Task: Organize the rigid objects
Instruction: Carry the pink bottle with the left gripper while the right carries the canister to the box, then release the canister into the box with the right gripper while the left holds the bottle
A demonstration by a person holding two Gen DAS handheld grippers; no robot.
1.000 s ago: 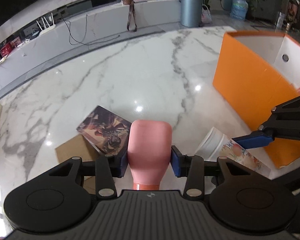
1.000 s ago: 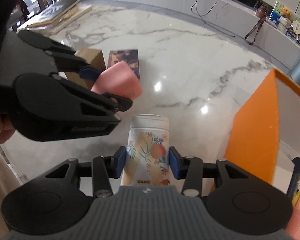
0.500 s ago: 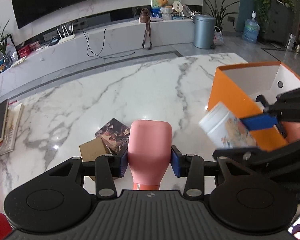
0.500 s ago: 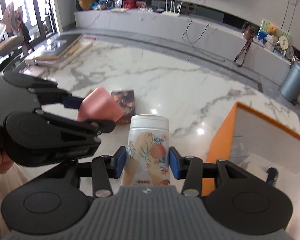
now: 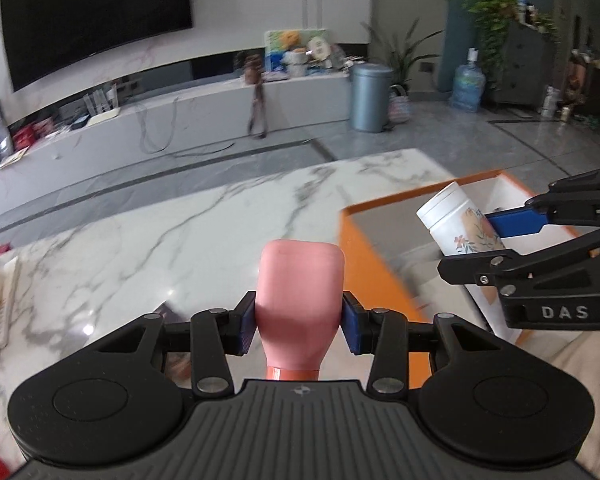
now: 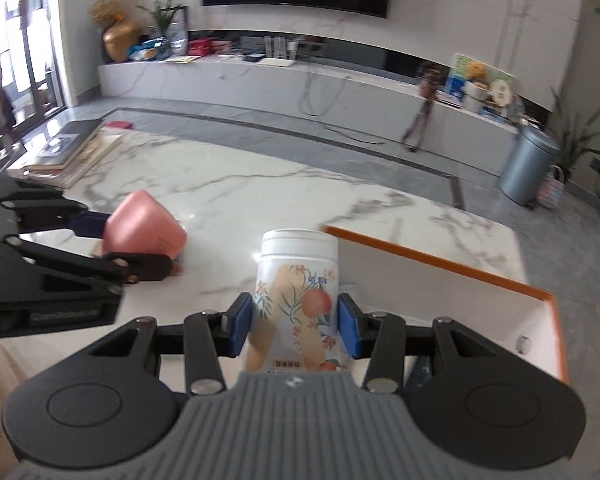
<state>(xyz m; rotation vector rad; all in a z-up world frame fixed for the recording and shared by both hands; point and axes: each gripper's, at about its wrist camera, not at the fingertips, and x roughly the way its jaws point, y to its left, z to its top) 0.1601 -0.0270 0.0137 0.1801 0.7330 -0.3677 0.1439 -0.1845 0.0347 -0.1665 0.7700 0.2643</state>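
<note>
My left gripper (image 5: pixel 299 330) is shut on a pink bottle (image 5: pixel 300 292), held above the marble table (image 5: pixel 180 240) beside the left wall of an orange box (image 5: pixel 380 276). The same pink bottle (image 6: pixel 142 226) and left gripper (image 6: pixel 112 240) show at the left of the right wrist view. My right gripper (image 6: pixel 295 330) is shut on a white jar with a floral label (image 6: pixel 296 288), held over the open orange box (image 6: pixel 440 262). From the left wrist view the jar (image 5: pixel 458 220) hangs tilted above the box, with the right gripper (image 5: pixel 512 236) around it.
A stack of books (image 6: pixel 68 152) lies at the table's far left edge. A book corner (image 5: pixel 168 312) peeks out under my left gripper. The box holds a dark object (image 6: pixel 418 372) near its wall. A grey bin (image 6: pixel 530 168) stands on the floor beyond.
Both grippers rose with their loads and moved toward the orange box. The jar went from beside the box to above its opening. The cameras tilted up, showing more of the room.
</note>
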